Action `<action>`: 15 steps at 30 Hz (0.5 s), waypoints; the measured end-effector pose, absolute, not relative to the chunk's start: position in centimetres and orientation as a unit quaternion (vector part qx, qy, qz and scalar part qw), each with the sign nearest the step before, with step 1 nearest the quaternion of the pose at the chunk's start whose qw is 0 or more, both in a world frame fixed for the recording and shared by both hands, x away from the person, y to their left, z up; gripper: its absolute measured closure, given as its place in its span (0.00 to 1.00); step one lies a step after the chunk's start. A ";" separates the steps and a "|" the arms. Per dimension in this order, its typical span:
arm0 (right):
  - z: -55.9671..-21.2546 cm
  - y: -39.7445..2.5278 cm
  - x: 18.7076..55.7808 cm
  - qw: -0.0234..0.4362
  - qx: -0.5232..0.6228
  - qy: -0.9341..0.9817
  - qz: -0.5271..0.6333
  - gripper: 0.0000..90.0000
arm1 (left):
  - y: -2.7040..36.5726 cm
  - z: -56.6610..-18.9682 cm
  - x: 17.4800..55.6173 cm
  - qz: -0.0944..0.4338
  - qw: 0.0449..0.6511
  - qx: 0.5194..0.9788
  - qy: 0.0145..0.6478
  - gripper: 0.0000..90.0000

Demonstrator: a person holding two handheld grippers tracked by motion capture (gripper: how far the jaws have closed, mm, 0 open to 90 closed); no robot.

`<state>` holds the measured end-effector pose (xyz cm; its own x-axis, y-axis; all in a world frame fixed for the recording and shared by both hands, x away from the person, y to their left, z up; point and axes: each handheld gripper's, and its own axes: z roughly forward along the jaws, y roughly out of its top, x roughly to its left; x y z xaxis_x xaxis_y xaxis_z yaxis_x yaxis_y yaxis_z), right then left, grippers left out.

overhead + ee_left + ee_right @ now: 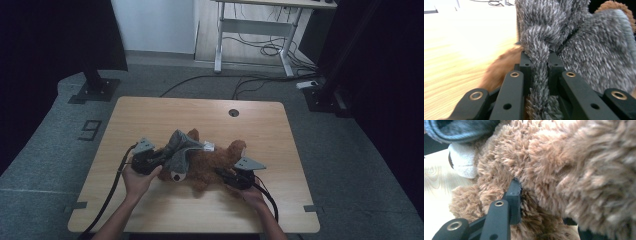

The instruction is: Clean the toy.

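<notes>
- A brown teddy bear point(212, 162) is seen lying in the middle of the wooden table point(150, 115), slightly toward the person's side.
- A grey fluffy garment point(179, 150) is draped over the bear's left part in the high view, with a pale round patch point(176, 176) visible at its lower edge.
- A small white tag point(208, 146) is seen at the upper edge of the bear, just beside the garment.
- The left gripper point(159, 159) is held by the left hand point(137, 180) at the left side of the bear.
- In the left gripper view, a twisted strand of the garment point(537, 62) is pinched between the 2 black jaws, which are pressed close on it.
- Brown fur of the bear point(499, 70) is seen just behind the left jaw in that view, blurred.
- The right gripper point(225, 176) is held by the right hand point(252, 195) at the lower right of the bear.
- In the right gripper view, 1 jaw is buried in the bear's fur point(554, 170); the other jaw is mostly hidden behind the fur, so fur is taken to be clamped between them.
- A white cloth piece point(464, 161) and a grey edge of the garment point(459, 131) are seen at the upper left of that view.
- A round hole point(233, 112) is seen in the table near its far edge.
- Cables point(112, 195) are trailed from both grippers toward the near edge.
</notes>
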<state>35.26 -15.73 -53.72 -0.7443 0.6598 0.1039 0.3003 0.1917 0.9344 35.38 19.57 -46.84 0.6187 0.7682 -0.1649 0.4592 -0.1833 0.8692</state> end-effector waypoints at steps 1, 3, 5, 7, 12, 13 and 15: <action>-53.7 -15.7 35.3 0.163 0.318 0.754 0.550 0.65 | 20.0 -46.9 35.3 0.159 0.491 0.751 0.411 0.88; -53.7 -15.7 35.3 0.163 0.318 0.754 0.551 0.65 | 20.9 -47.0 35.2 0.165 0.489 0.747 0.419 0.87; -53.7 -15.8 35.3 0.162 0.318 0.754 0.551 0.65 | 21.6 -47.2 35.3 0.161 0.489 0.742 0.429 0.87; -53.7 -15.8 35.3 0.162 0.317 0.755 0.551 0.65 | 22.2 -47.4 35.4 0.161 0.486 0.740 0.436 0.87; -53.7 -15.8 35.3 0.160 0.318 0.754 0.552 0.65 | 22.5 -47.4 35.6 0.158 0.487 0.735 0.445 0.87; -53.7 -15.8 35.3 0.160 0.318 0.754 0.552 0.65 | 22.2 -47.2 35.6 0.159 0.489 0.735 0.442 0.87; -53.8 -15.9 35.4 0.158 0.320 0.754 0.552 0.65 | 21.5 -46.7 35.5 0.163 0.493 0.737 0.432 0.88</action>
